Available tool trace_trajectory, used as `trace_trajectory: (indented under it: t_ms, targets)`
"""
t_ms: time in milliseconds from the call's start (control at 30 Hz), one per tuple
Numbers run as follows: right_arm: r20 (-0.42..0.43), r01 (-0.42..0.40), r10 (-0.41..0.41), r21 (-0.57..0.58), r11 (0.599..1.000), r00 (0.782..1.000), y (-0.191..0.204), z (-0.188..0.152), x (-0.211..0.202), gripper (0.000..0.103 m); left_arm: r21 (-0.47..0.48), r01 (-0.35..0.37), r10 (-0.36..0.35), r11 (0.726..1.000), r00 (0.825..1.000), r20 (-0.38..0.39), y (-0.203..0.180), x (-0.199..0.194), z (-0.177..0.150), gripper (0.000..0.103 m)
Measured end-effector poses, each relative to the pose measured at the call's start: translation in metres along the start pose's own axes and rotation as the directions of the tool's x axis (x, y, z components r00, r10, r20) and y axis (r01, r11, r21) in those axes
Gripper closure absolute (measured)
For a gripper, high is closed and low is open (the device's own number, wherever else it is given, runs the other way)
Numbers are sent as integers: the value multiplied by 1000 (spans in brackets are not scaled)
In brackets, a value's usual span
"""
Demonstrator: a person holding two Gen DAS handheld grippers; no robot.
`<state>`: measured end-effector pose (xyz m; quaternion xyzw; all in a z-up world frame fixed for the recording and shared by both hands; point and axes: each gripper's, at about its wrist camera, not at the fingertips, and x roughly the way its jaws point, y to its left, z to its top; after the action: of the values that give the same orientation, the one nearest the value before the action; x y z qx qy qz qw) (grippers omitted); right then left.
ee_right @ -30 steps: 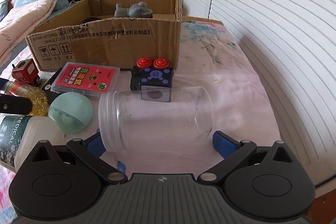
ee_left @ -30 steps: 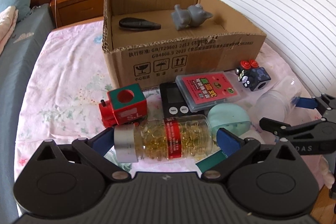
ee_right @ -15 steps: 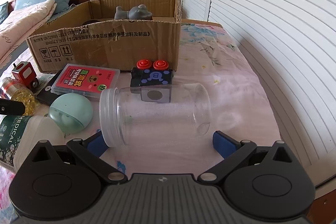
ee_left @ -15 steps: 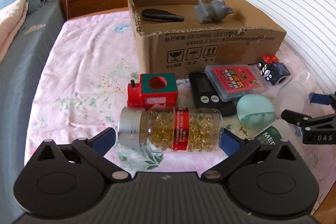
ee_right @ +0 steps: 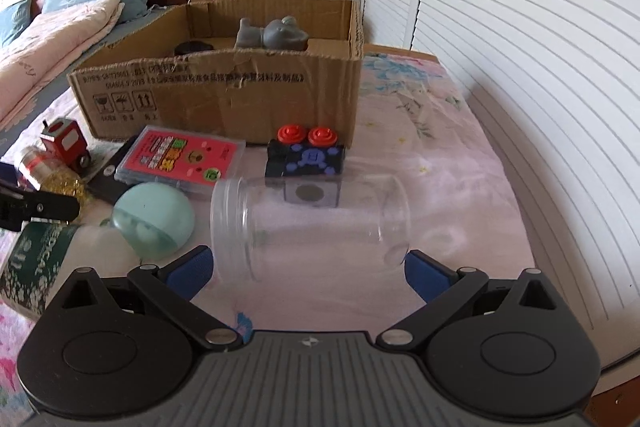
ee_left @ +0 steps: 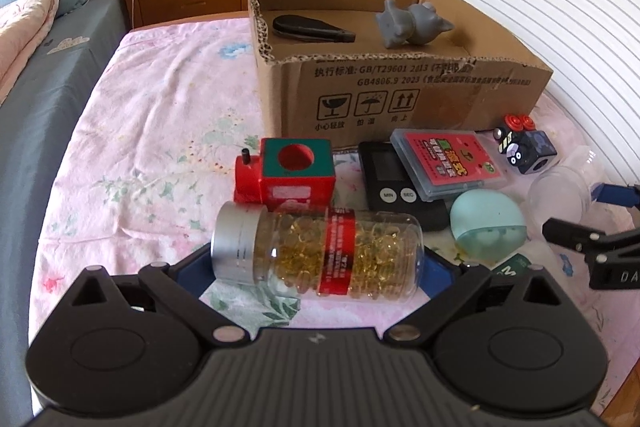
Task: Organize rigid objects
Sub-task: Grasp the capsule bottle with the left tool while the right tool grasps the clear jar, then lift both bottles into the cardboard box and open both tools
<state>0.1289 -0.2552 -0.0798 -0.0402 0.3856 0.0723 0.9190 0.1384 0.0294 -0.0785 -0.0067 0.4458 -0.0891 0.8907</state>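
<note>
Holding a capsule bottle [ee_left: 316, 253] crosswise between its blue pads, the left hand-held gripper [ee_left: 316, 269] has its jaws closed on the bottle's two ends, silver cap at the left pad; the bottle appears lifted clear of the bed [ee_left: 160, 131]. The right hand-held gripper [ee_right: 308, 267] likewise clamps an empty clear jar [ee_right: 310, 223] end to end, mouth toward its left pad.

Progress, judged: early. Two items already lie in the cardboard box [ee_left: 400, 87], well ahead of both grippers; two are in hand; seven wait on the bed.

In the box, count:
- grey animal figure [ee_left: 412, 23], one
- flat black case [ee_left: 312, 29], one

On the bed, between the grippers and the box, count:
- red toy train [ee_left: 288, 173], one, just beyond the capsule bottle
- black timer [ee_left: 396, 183], one, ahead and right of the left gripper
- red card case [ee_left: 448, 163], one, overlapping the timer
- mint egg-shaped item [ee_left: 488, 223], one, right of the capsule bottle
- fidget cube with two red buttons [ee_right: 306, 155], one, directly beyond the clear jar
- green-labelled container [ee_right: 36, 263], one, lying left of the right gripper
- small red-banded bottle [ee_right: 36, 165], one, by the train; details unclear

Remaining, judged: carry both held items to the box, then the seven loose ones.
</note>
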Motion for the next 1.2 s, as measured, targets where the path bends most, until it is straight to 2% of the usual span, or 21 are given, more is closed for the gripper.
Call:
trace_trajectory:
  t_ms: [167,367,400,533,633,967,1200]
  targets:
    - [2,-4,4,-9,1000,1000,-1,8,1,0,1,2,-2,1000,1000,15,-3,-4,2,5]
    - [-3,-13,13,-19,1000,1000,3,12,3,0,40,-29,28,999,999,26,-9,-4,2,6]
    - [-5,-11,10,-25,1000,1000,3,12,4,0,42,-36,35,998,999,23,-9,-3,2,8]
    - [-10,9,-9,-50,999,1000,5,14,3,7,40,-32,31,999,999,17,-7,-3,1,10]
    - [-14,5,-6,-48,999,1000,4,15,0,7,45,-27,26,999,1000,14,-5,-6,1,10]
    - [-47,-28,22,-119,993,999,8,20,-11,8,98,0,5,995,999,-53,1,-18,0,10]
    - [-62,-72,63,-156,985,996,5,32,-27,8,147,16,-6,989,998,-69,4,-40,4,10]
